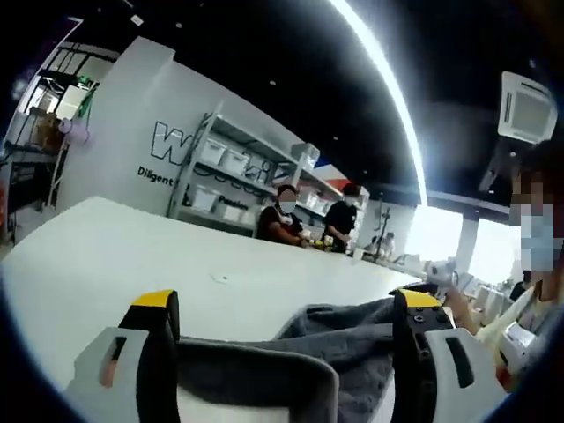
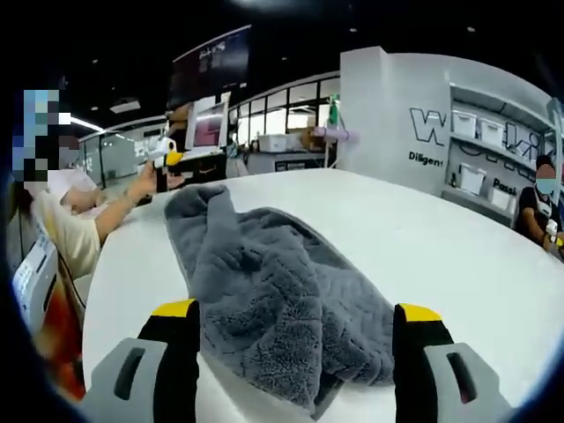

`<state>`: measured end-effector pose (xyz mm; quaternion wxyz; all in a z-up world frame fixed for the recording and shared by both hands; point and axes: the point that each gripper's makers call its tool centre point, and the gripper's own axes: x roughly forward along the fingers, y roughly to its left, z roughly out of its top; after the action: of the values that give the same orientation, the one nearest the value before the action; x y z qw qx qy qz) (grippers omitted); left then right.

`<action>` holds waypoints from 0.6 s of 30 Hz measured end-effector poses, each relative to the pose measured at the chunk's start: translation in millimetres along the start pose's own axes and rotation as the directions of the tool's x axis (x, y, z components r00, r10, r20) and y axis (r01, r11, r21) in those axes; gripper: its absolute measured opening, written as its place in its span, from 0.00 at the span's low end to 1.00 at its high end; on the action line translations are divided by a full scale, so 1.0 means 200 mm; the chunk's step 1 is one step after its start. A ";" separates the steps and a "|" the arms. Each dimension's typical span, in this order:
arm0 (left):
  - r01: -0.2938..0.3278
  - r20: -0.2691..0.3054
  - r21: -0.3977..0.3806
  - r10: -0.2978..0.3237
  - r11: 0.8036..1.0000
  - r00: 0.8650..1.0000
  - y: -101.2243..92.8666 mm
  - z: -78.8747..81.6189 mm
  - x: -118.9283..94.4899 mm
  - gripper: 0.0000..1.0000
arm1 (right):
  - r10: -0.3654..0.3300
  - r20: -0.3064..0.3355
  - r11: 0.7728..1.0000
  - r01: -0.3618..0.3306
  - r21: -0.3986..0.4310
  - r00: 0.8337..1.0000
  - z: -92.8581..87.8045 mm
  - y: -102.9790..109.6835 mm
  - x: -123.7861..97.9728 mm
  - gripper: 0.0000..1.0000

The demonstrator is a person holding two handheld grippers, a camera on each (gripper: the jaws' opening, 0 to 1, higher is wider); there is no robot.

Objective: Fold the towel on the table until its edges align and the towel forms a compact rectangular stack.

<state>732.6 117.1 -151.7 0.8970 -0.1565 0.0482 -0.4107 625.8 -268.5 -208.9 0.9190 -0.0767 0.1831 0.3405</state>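
Observation:
A crumpled grey towel (image 2: 264, 282) lies on the white table (image 2: 458, 256), running away from my right gripper (image 2: 297, 310). That gripper is open, and its yellow-tipped jaws stand on either side of the towel's near end. At the towel's far end a hand holds my left gripper (image 2: 172, 160). In the left gripper view the towel (image 1: 352, 339) bunches low between the wide-apart jaws of the left gripper (image 1: 286, 302), which is open. The right gripper (image 1: 438, 275) shows small past the towel on the right.
The person's arm (image 2: 115, 211) and body border the table's edge on one side. Two people (image 1: 286, 216) stand at shelves (image 1: 233, 172) by the white wall beyond the table (image 1: 132, 256). Bare tabletop stretches toward that wall.

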 end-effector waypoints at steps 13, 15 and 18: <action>0.026 -0.013 -0.014 -0.026 1.000 1.000 0.00 0.00 0.00 0.98 | -0.301 0.124 0.926 0.259 0.273 0.946 0.01 -0.39 -0.14 0.66; 0.031 -0.011 -0.016 -0.031 0.999 0.999 -0.01 0.00 0.00 0.98 | -0.327 0.098 0.920 0.293 0.261 0.940 -0.03 -0.47 -0.16 0.53; 0.031 -0.005 -0.016 -0.031 0.999 1.000 -0.01 0.01 -0.01 0.98 | -0.333 0.072 0.917 0.305 0.258 0.940 -0.07 -0.47 -0.14 0.48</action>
<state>730.8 118.8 -149.0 0.8891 -0.1633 0.0516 -0.4245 663.9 -361.2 -209.3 0.9736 0.0273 0.1556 0.1649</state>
